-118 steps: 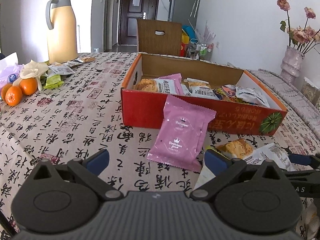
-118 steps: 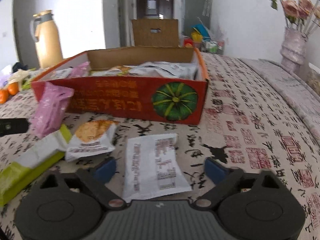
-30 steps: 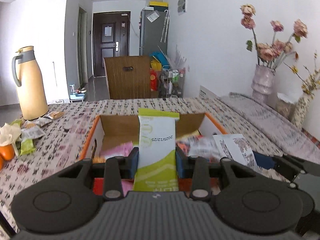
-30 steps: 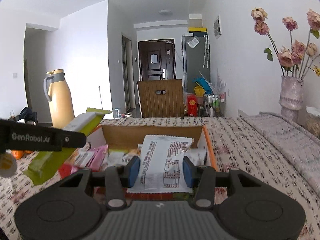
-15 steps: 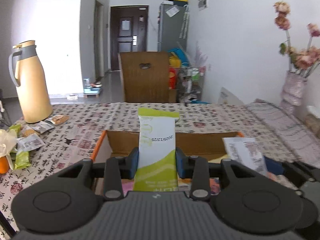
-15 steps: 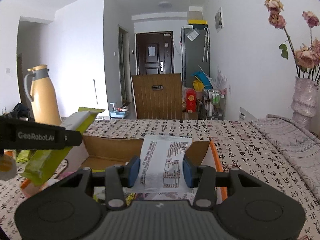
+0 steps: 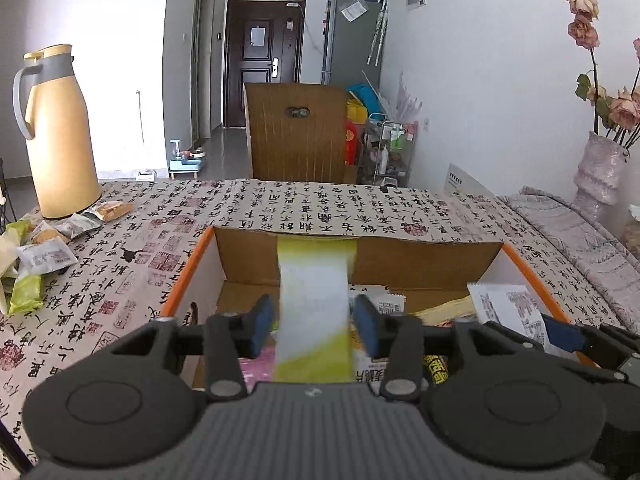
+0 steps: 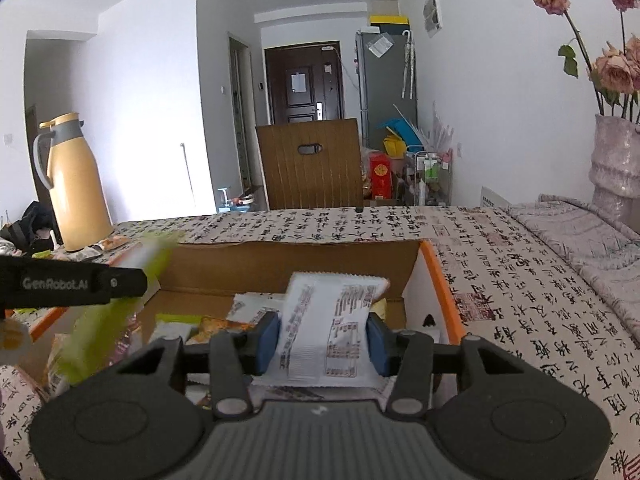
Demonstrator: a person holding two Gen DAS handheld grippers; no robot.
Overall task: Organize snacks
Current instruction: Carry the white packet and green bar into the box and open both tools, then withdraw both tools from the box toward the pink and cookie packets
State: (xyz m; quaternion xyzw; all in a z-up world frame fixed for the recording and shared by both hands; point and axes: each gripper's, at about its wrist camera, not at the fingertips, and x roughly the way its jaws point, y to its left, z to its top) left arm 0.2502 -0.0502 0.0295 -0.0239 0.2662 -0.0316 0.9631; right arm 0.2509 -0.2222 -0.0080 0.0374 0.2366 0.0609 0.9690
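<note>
Both grippers have carried their packets forward since the earlier frames and now hang over the open box (image 7: 532, 276), where a second ago they were only nearing its front wall. On the left, the left gripper (image 7: 314, 322) is letting go: its jaws are opening, a gap shows between each blue pad and the green packet (image 7: 314, 312), and the packet is blurred, so it seems to be sliding down into the box's left half. Loose snacks (image 7: 44, 256) lie well off on the cloth by the jug (image 7: 60, 132), not yet gathered. On the right, the right gripper (image 8: 323, 338) is also opening its jaws, yet the white packet (image 8: 332, 328) sits sharp between the pads, which look to be just touching its edges; I cannot tell whether it is free yet. It hangs over the box's right end, above wrappers already inside. Judging by this, two more snacks are about to be boxed, and the pile near the jug remains.
</note>
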